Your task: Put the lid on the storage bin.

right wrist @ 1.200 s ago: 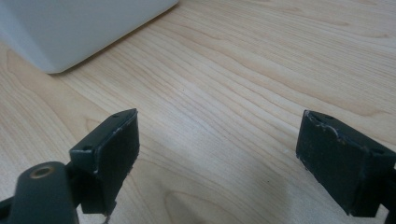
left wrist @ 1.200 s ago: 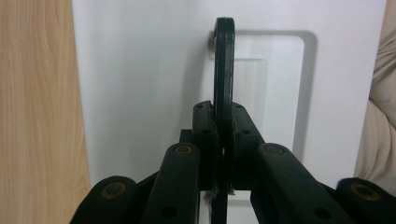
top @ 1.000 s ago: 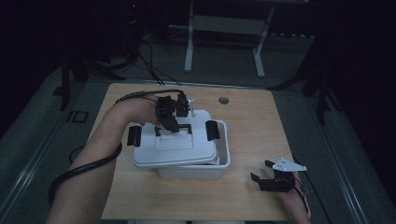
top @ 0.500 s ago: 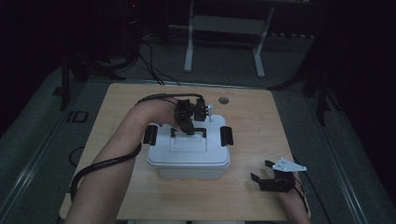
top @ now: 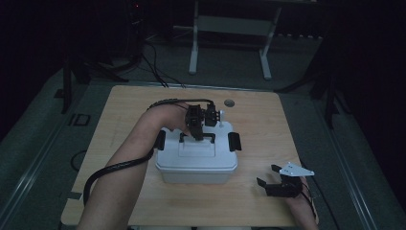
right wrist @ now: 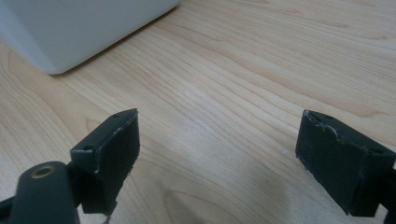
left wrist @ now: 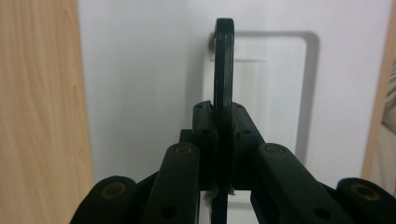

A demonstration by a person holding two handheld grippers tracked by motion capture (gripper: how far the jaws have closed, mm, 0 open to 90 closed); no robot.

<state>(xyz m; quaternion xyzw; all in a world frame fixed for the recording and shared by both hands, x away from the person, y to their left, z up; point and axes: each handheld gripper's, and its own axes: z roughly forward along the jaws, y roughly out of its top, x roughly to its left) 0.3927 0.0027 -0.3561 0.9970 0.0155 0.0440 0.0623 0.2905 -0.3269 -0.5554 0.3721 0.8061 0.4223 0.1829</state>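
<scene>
Two claws show: the left claw [top: 197, 136] pinches the black handle [left wrist: 223, 70] of the white box [top: 196, 160]; the right claw [top: 273, 178] rests wide open, empty, on the table [top: 268, 124].

Wooden table [top: 268, 124] with a round grommet [top: 230, 102]; metal stand [top: 230, 28] behind it

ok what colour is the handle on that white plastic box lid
Black handle; the left gripper view shows it best.
</scene>
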